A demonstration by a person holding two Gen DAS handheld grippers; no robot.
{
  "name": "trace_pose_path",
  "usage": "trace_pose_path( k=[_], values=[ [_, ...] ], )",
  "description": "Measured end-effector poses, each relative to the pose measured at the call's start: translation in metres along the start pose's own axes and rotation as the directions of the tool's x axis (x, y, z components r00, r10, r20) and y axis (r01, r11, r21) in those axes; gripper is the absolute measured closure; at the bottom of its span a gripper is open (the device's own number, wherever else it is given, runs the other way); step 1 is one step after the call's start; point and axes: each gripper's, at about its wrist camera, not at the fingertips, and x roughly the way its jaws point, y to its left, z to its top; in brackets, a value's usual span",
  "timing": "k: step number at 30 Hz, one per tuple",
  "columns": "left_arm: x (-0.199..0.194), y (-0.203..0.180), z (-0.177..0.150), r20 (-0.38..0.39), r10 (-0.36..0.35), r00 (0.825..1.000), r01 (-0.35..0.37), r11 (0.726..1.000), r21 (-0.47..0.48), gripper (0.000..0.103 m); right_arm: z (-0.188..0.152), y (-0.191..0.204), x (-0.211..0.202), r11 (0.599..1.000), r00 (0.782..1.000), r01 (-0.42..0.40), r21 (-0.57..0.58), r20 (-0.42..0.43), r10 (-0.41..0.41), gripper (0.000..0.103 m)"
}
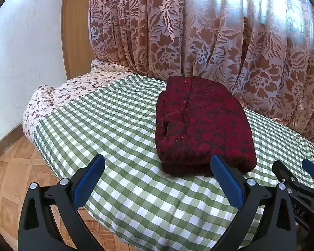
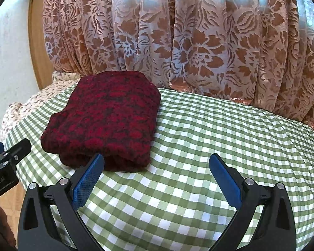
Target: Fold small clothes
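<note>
A dark red and black patterned garment (image 1: 201,125) lies folded into a thick rectangle on the green checked cloth (image 1: 119,129); it also shows in the right wrist view (image 2: 106,119). My left gripper (image 1: 157,163) is open and empty, just in front of the garment's near edge. My right gripper (image 2: 157,163) is open and empty, in front of and to the right of the garment, above the checked cloth (image 2: 209,142). The right gripper's tip shows at the right edge of the left wrist view (image 1: 293,173).
A floral curtain (image 1: 198,31) hangs close behind the bed. A floral sheet (image 1: 58,92) covers the far left end. Wood-patterned floor (image 1: 8,177) lies below the bed's left edge, with a white wall (image 1: 21,52) and a wooden frame (image 1: 75,31).
</note>
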Motion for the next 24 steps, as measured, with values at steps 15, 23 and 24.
trace_pose_path(
  k=[15,23,24],
  values=[
    [-0.0013,-0.0009,-0.0034,0.017,0.016,1.0,-0.016,1.0,0.001,0.002,-0.003,0.0058,-0.001,1.0,1.0,-0.02,0.011,0.004,0.02,0.004],
    [-0.0065,-0.0035,-0.0041,0.025,0.017,1.0,-0.017,1.0,0.007,0.002,-0.0003,0.0063,-0.0037,1.0,1.0,-0.029,0.013,0.012,0.029,0.004],
    [-0.0073,-0.0031,-0.0041,0.026,0.014,1.0,-0.014,1.0,0.004,0.002,-0.0003,0.0062,-0.004,0.999,0.999,-0.03,0.011,0.013,0.03,0.004]
  ],
)
